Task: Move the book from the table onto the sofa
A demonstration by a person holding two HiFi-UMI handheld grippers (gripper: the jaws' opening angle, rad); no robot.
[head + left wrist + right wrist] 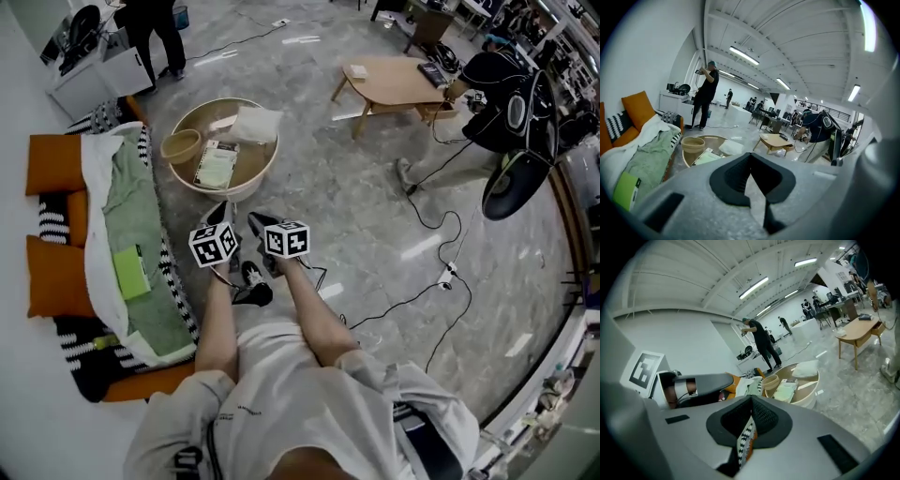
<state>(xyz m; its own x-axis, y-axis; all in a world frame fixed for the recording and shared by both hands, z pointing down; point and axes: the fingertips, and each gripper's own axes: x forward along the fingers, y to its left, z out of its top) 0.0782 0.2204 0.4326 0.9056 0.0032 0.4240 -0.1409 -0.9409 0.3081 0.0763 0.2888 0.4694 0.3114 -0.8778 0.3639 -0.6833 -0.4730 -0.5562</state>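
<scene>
The book (217,165) has a pale green cover and lies flat on the round wooden table (253,184), between a tan bowl (181,145) and a white cushion (255,124). My left gripper (218,215) and right gripper (260,224) hover side by side just short of the table's near rim, both shut and empty. The left gripper view shows the book (707,157) beyond the left gripper's (750,158) shut jaws. The right gripper view has the book (786,390) up and right of the right gripper's (751,403) shut jaws. The sofa (127,211), under a green blanket, runs along the left.
A bright green flat thing (131,272) lies on the sofa blanket, with orange cushions (58,164) behind it. Cables (427,286) trail over the floor at right. A longer wooden table (394,82) and a bent-over person in black (516,108) are at the far right; another person (155,33) stands at the back.
</scene>
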